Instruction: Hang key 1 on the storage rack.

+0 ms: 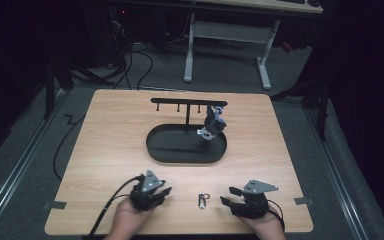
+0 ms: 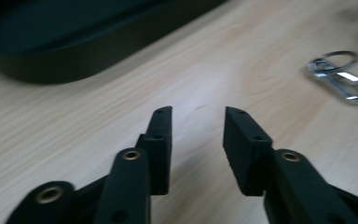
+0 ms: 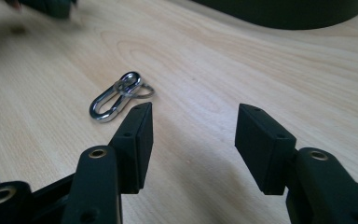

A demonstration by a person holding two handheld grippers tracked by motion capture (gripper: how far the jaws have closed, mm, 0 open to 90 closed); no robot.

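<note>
Right hand-held gripper point(image 3: 193, 121): jaws spread wide, nothing between them, hovering low over the worktop point(image 1: 110, 150) near its front edge. Left hand-held gripper point(image 2: 198, 123): jaws parted less widely, also empty, likewise low and near the front edge.

Just ahead and to the left in the right gripper view, a small metal clip point(image 3: 116, 95) with a key ring through one end, lying flat on the wood. Same clip point(image 1: 203, 200) in the high view, midway between the two grippers, touching neither. In the left gripper view, the clip point(image 2: 340, 77) off to the upper right, well outside the line of the jaws.

Likely step: picking up the clip, probably for hanging on the black stand point(image 1: 187, 105) farther back, where another bunch of keys point(image 1: 212, 125) already hangs over the oval tray point(image 1: 155, 147).

For a clean pick:
- Better placed from the right; swing left until the clip sits centred between the jaws, not beside the left one as now.
- Tilt down steeply; flat, thin metal, easy to skid along smooth wood under a shallow approach.
- Close across the narrow width of the clip body, not on the loose ring, which looks free to pivot and slip.
- Close slowly; a nudge from one jaw first could spin the piece away.
- Lift straight, leaving the ring dangling free for a peg.
</note>
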